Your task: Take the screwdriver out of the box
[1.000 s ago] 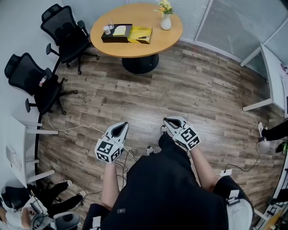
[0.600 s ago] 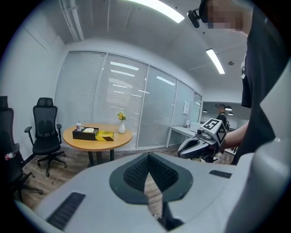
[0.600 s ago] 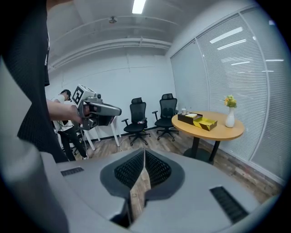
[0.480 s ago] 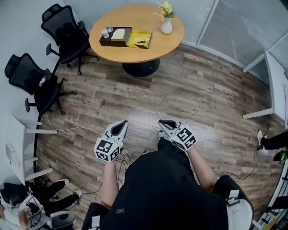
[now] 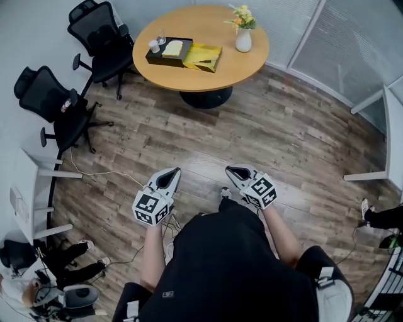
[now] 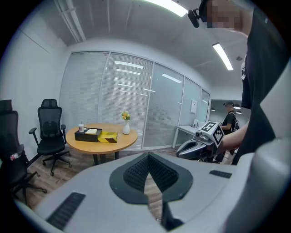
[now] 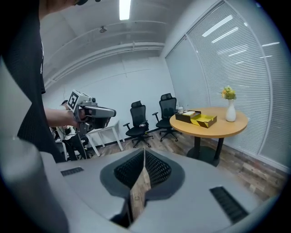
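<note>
I am holding the left gripper (image 5: 173,173) pinched shut on nothing, the yellow box (image 5: 203,56) is sitting well ahead on the round table (image 5: 208,28), any screwdriver too small to see, and the right gripper (image 5: 232,170) is hanging equally closed and empty

Wood-plank floor (image 5: 277,144). A round wooden table (image 5: 195,22) stands near the blind-covered glass wall (image 5: 352,38); two black chairs (image 5: 101,34) stand left of it. Strip lights (image 7: 124,9) glow overhead.
</note>
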`<state>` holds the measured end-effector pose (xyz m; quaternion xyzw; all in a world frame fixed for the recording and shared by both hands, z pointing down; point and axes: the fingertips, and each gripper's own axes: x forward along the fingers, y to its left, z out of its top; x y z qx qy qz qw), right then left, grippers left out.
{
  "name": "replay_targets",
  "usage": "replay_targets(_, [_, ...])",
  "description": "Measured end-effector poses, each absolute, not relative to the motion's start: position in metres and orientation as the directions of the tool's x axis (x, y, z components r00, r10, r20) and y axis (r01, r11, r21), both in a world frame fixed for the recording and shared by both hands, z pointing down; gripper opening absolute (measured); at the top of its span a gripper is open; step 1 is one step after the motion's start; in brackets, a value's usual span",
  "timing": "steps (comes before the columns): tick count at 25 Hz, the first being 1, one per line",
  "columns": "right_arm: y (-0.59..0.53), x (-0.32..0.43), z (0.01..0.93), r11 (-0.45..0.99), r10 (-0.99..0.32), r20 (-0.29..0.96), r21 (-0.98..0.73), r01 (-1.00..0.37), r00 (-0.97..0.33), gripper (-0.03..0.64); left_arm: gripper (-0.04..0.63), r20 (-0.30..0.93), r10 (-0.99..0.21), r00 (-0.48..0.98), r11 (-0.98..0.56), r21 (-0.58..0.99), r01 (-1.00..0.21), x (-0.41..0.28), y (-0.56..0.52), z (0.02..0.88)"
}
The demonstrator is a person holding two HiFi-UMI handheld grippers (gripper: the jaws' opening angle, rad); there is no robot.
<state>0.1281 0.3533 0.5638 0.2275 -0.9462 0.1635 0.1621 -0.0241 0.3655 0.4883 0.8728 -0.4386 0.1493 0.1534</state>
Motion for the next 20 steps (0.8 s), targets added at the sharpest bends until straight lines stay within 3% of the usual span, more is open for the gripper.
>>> replay_targets(20, [0.293, 0.161, 0.575, 0.846, -0.352, 0.367, -0.269, -0.461, -0.861, 0.008, 0.006, 0.422, -0.742, 0.522, -0.519, 0.132, -0.845, 0.01, 0.335, 0.497])
